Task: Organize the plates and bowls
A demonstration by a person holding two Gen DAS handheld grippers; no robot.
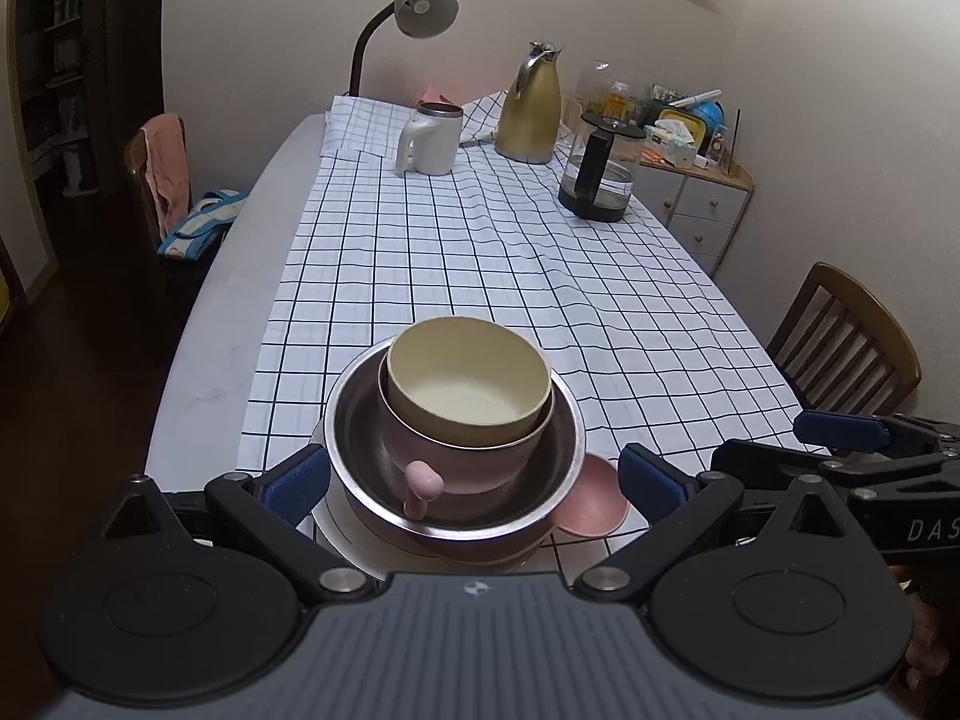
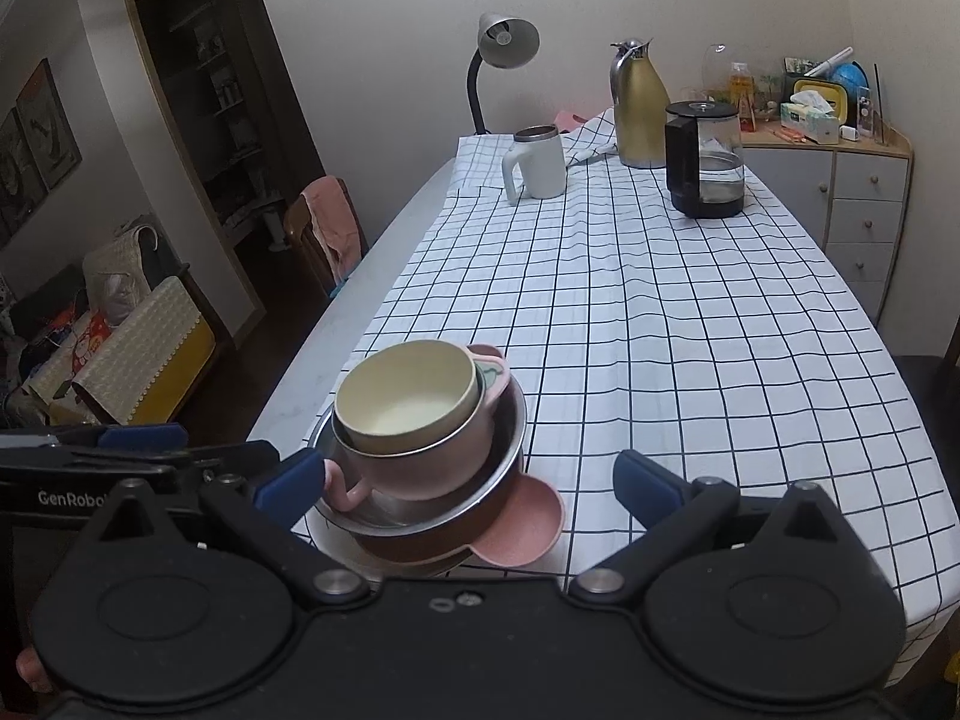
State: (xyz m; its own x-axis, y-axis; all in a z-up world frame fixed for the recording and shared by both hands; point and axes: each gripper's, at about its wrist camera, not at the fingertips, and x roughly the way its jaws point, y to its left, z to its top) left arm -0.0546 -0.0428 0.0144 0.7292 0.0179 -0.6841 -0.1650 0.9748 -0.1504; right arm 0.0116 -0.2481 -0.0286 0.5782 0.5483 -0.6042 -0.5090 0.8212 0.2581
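Note:
Near the front edge of the checked tablecloth (image 1: 480, 252) stands one stack of dishes. A cream bowl (image 1: 468, 384) (image 2: 408, 402) nests in a pink handled bowl (image 1: 474, 462) (image 2: 414, 468), which sits in a steel bowl (image 1: 354, 420) (image 2: 510, 420). Under them lie a brown dish (image 2: 420, 546), a pink lobed plate (image 1: 594, 498) (image 2: 522, 516) and a white plate (image 1: 336, 516). My left gripper (image 1: 474, 486) is open, its blue pads on either side of the stack and apart from it. My right gripper (image 2: 468, 479) is open too, with the stack ahead and left of centre.
At the far end of the table stand a white mug (image 1: 429, 141), a gold thermos jug (image 1: 531, 114), a glass kettle (image 1: 600, 171) and a desk lamp (image 1: 420, 6). Wooden chairs (image 1: 846, 342) flank the table. A drawer cabinet (image 2: 864, 204) fills the far right corner.

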